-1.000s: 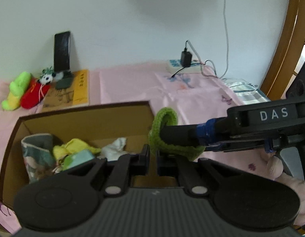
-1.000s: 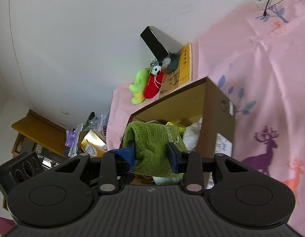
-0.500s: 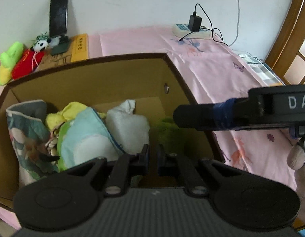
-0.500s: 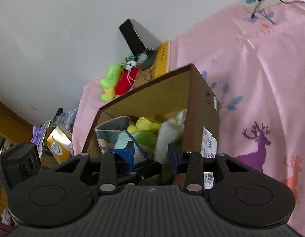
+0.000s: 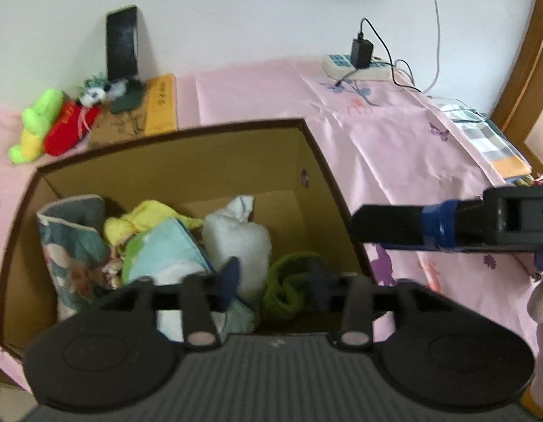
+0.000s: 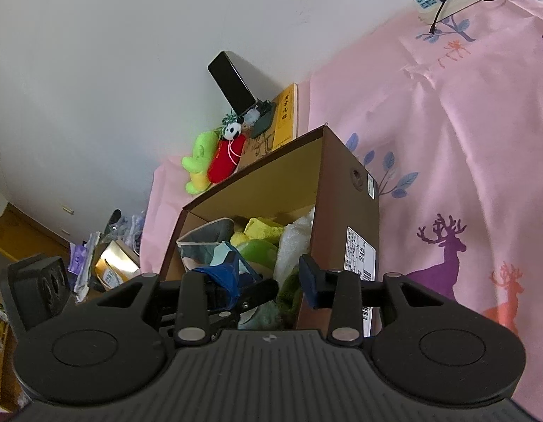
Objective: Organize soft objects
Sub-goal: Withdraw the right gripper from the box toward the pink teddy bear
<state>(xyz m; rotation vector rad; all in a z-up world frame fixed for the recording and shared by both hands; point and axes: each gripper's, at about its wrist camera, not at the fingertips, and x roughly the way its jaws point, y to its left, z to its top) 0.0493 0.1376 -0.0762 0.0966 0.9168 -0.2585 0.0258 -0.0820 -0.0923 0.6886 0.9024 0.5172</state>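
A phone leans against the wall at the back edge of the pink cloth, on a yellow book. A power strip with a charger lies at the far right corner.

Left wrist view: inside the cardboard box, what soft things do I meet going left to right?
Grey floral fabric pouch → yellow cloth → light-blue and green soft pad → white fluffy bundle → green knitted piece.

White wall behind; pink printed cloth over the surface; wooden frame at right; power strip by the wall; cluttered wooden shelf at left.
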